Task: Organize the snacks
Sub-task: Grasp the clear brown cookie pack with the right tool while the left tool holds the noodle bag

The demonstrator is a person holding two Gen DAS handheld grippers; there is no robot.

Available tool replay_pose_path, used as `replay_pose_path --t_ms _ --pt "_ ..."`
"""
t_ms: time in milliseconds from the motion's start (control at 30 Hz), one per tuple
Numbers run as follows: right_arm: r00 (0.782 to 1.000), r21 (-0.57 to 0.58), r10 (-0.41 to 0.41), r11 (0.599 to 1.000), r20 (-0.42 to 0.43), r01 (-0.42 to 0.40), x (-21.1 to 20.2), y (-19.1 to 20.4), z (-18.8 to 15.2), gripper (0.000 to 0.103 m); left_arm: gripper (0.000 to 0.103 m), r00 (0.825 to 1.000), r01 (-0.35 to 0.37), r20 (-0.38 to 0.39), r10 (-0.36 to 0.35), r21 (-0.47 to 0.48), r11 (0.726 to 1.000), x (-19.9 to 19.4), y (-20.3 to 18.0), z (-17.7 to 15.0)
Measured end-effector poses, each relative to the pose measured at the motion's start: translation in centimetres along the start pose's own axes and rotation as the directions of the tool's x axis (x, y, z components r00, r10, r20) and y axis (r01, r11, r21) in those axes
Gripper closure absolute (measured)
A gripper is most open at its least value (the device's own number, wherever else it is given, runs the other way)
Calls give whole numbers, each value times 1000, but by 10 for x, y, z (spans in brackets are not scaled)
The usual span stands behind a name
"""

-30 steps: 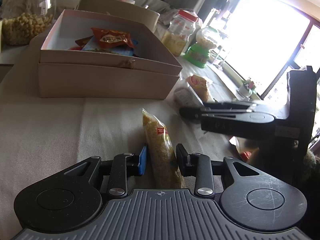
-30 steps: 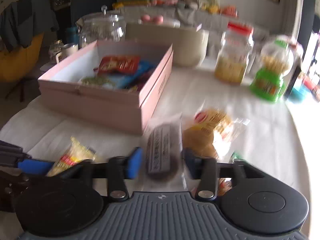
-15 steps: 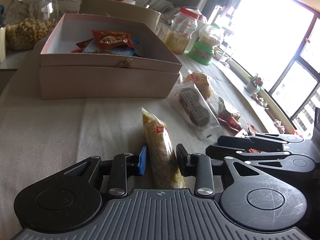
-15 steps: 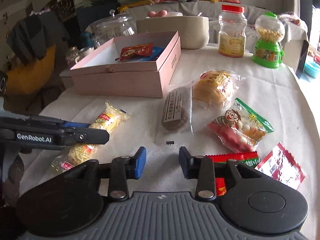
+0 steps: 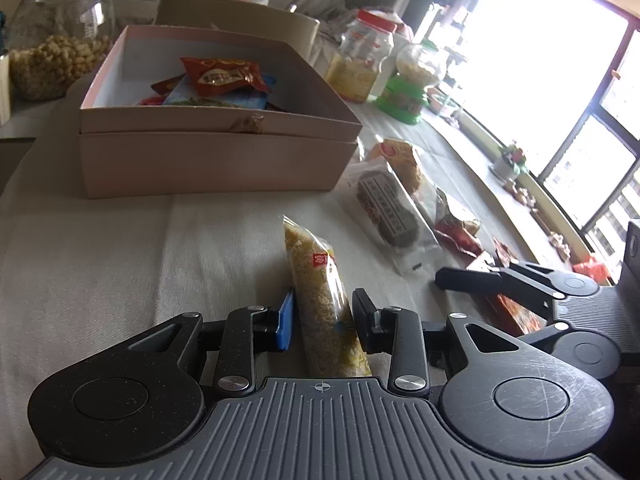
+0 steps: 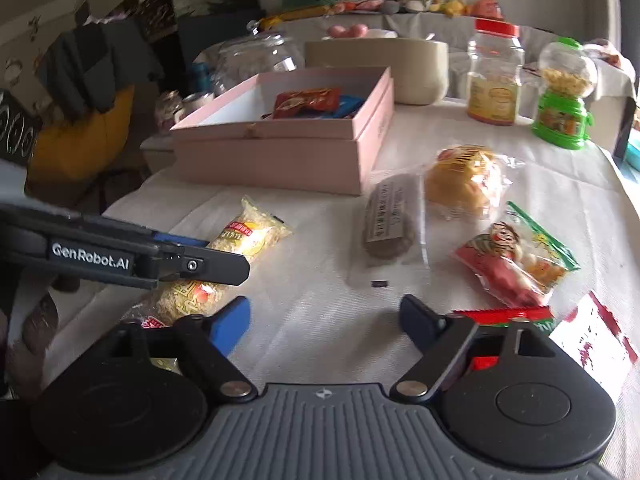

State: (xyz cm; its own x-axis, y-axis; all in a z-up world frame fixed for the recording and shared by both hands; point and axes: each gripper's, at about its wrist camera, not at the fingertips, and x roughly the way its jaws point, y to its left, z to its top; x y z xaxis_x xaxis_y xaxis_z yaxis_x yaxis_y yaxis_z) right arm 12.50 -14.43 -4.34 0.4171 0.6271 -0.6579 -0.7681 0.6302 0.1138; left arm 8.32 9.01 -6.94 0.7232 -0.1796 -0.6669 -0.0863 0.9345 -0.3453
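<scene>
My left gripper point(image 5: 322, 314) is shut on a long yellow snack bag point(image 5: 324, 300) that lies on the white tablecloth; the bag also shows in the right wrist view point(image 6: 224, 264). My right gripper point(image 6: 324, 318) is open and empty, low over the cloth. Ahead of it lie a dark bar in clear wrap point(image 6: 388, 220), a yellow bun packet point(image 6: 464, 180), a red and green candy bag point(image 6: 516, 260) and red packets point(image 6: 592, 340). The open pink box point(image 6: 280, 156) holds several snack packets point(image 6: 308, 102).
Behind the box stand a glass jar of puffed snacks point(image 5: 56, 36), a beige container point(image 6: 380, 68), a red-lidded jar point(image 6: 494, 76) and a green candy dispenser point(image 6: 564, 92). The table edge falls away at the left, with a yellow chair point(image 6: 80, 140) beyond.
My right gripper has drawn back from the dark bar toward the near table edge and opened wider. The left gripper stays shut on the yellow bag.
</scene>
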Motion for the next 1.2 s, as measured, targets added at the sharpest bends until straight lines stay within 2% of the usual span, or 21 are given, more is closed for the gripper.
replay_pose_path --t_ms 133,267,433,467,533,600,667,767,800,833,933,1033,1133,1200 --pt "999 -64 -16 998 -43 13 7 13 1 0 69 1000 -21 -2 21 1 1000 -6 10 3" --pt "997 -57 -26 998 -67 22 9 13 5 0 69 1000 2 5 -2 -17 1000 -7 18 1" --pt "995 -82 -30 996 -92 23 9 14 10 2 69 1000 -8 20 8 -5 1000 -10 16 0" --pt "997 -70 -36 997 -73 31 6 12 14 3 69 1000 -14 28 14 2 1000 -13 17 0" --pt "994 -56 -105 993 3 105 -2 8 23 5 68 999 -20 34 19 14 1000 -17 18 -2" --pt "981 -58 -183 981 58 186 -1 5 34 5 67 999 -20 36 19 30 999 -20 19 -4" --pt "974 -50 -220 974 47 222 11 -1 47 6 67 999 -21 36 19 41 999 -23 19 -6" --pt "975 -3 -223 975 -11 223 40 -15 62 25 67 999 -21 44 18 68 997 -27 18 -5" --pt "974 7 -223 975 -44 223 48 -18 64 39 67 999 -26 47 22 75 997 -29 18 -5" --pt "972 18 -222 974 -79 224 53 -19 65 57 67 998 -32 50 28 77 997 -32 18 -4" --pt "981 59 -154 985 -116 162 43 -17 64 64 67 998 -30 66 23 94 995 -42 17 -2" --pt "986 67 -99 992 -135 108 21 -6 45 64 67 999 -12 53 6 114 993 -38 12 -3" --pt "988 54 -90 994 -127 97 2 1 25 64 65 999 -33 36 29 139 990 -25 4 -4" --pt "986 28 -126 991 -108 129 -6 5 20 63 65 998 -56 29 53 141 988 -18 1 -3"
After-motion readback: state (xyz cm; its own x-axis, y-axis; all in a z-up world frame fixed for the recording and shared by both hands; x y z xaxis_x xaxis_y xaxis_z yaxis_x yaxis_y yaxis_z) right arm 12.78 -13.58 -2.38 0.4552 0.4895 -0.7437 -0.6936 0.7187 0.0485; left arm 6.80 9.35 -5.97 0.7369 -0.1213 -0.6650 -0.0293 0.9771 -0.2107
